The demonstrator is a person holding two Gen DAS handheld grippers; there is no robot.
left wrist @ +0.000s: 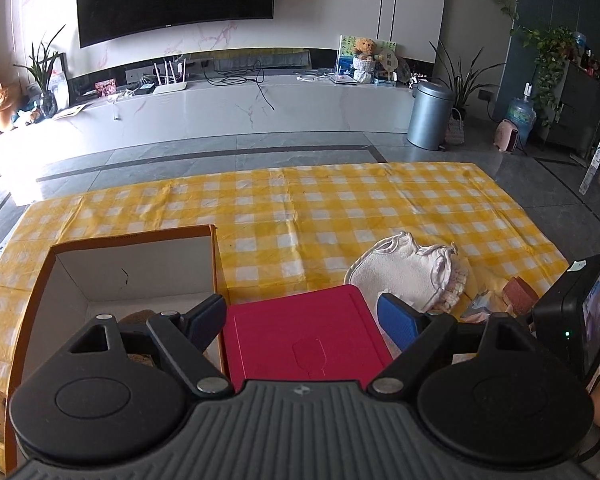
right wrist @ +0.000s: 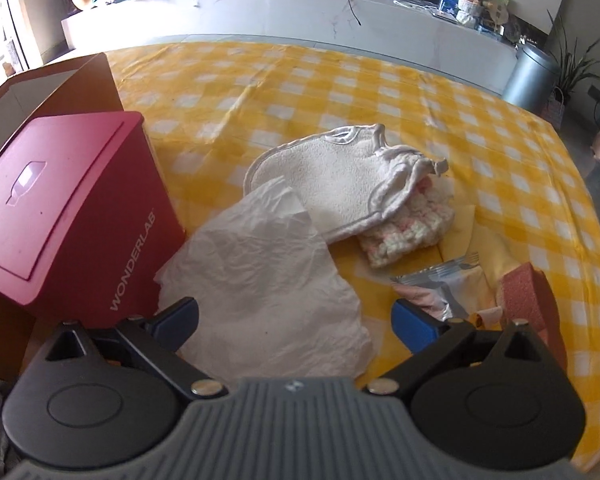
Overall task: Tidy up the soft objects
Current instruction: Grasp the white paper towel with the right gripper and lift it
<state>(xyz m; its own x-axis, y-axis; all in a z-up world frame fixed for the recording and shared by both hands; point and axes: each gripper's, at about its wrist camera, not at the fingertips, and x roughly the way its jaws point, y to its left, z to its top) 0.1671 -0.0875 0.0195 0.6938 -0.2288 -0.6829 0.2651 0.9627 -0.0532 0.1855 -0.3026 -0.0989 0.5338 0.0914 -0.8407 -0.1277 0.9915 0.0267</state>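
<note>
At far left an open cardboard box (left wrist: 132, 268) holds something brown, mostly hidden. Beside it stands one closed red box (right wrist: 72, 208). The left gripper (left wrist: 302, 318) hovers above it, jaws wide, holding nothing. Only the right view shows a crumpled tissue (right wrist: 268, 284) under the right gripper (right wrist: 296, 318), jaws wide and empty. Rightward on the checked cloth (right wrist: 380, 80) lie one bib (right wrist: 332, 180), one knit piece (right wrist: 408, 228), one wrapper (right wrist: 440, 284), one sponge (right wrist: 524, 288).

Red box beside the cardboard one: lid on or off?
On. The red box shows its flat lid seated flush on top, hiding the inside, in both views.
</note>
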